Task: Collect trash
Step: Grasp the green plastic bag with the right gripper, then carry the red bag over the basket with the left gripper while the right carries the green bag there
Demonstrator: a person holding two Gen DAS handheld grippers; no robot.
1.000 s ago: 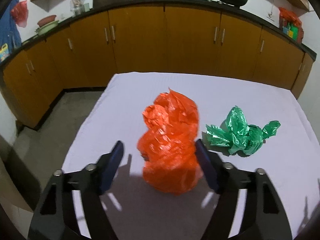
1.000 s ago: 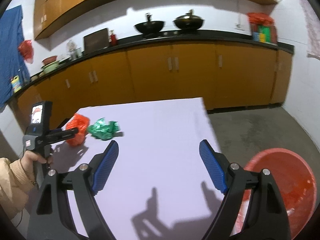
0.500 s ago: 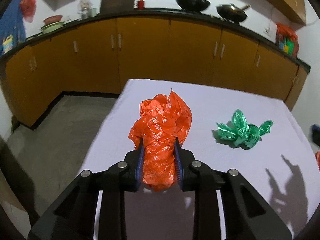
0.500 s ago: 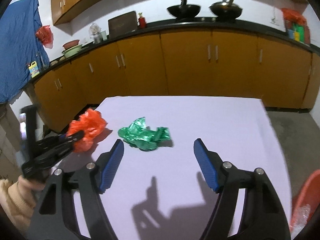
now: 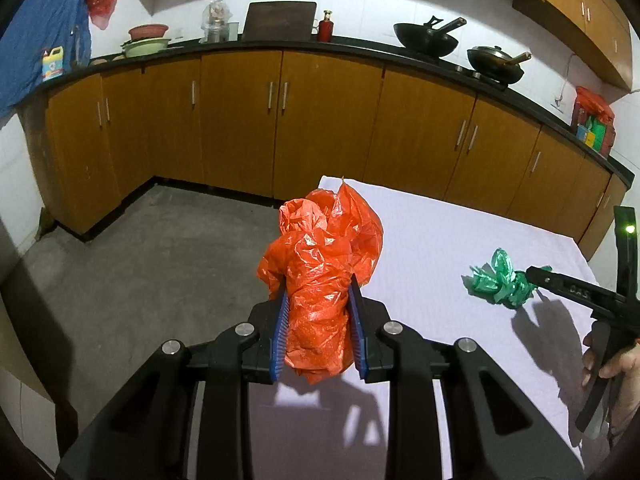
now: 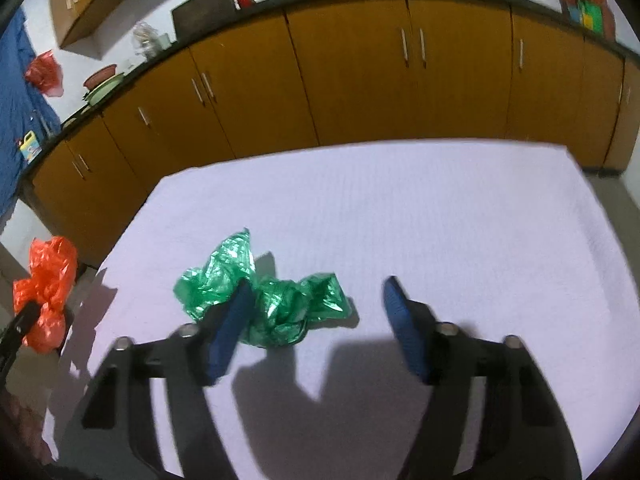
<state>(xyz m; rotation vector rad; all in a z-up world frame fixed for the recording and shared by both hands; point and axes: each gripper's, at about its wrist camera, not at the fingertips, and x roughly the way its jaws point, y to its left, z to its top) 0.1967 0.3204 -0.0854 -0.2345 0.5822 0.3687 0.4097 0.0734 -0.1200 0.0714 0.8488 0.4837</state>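
A crumpled orange plastic bag is squeezed between the blue pads of my left gripper, which holds it above the left edge of the white table. From the right wrist view the orange bag hangs at the far left, off the table. A crumpled green plastic bag lies on the table. My right gripper is low over it with jaws closing. Its left finger covers the bag's middle, while its right finger stands apart from the bag. In the left wrist view the green bag has a finger of the right gripper at it.
Brown cabinets under a dark counter with two woks run along the back and left. Grey floor lies left of the table. A person's hand grips the right gripper's handle at the right edge.
My left gripper shut on the orange bag and carried it up and left, toward the table's edge. My right gripper swung left and down to the green bag, its jaws narrowing.
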